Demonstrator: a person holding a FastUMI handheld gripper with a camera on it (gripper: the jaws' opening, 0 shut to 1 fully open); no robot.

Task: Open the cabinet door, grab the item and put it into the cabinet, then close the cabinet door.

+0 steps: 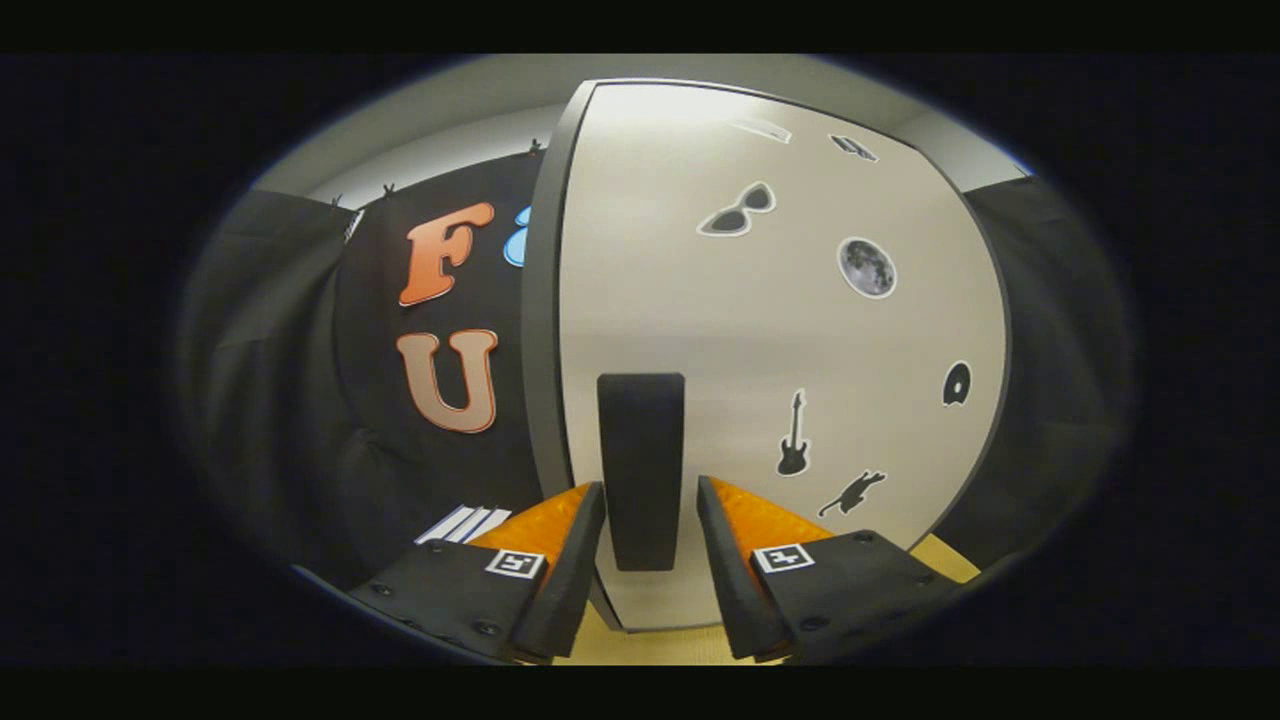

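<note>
Gripper view: claw [650, 570] open, fingers either side of black handle [640, 470], gaps visible, no contact evident. Cabinet door [780, 330] dead ahead, appears shut, stickers on face. Step judged: opening door, pre-grasp. Next move calls for closing fingers on handle, then pulling along hinge arc. Item to stow not identifiable; cabinet interior hidden behind door. Yellow table [660, 645] largely cut off below fingers.

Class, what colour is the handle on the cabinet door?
Black, clearest in the gripper view: the handle stands between the open fingers.
</note>
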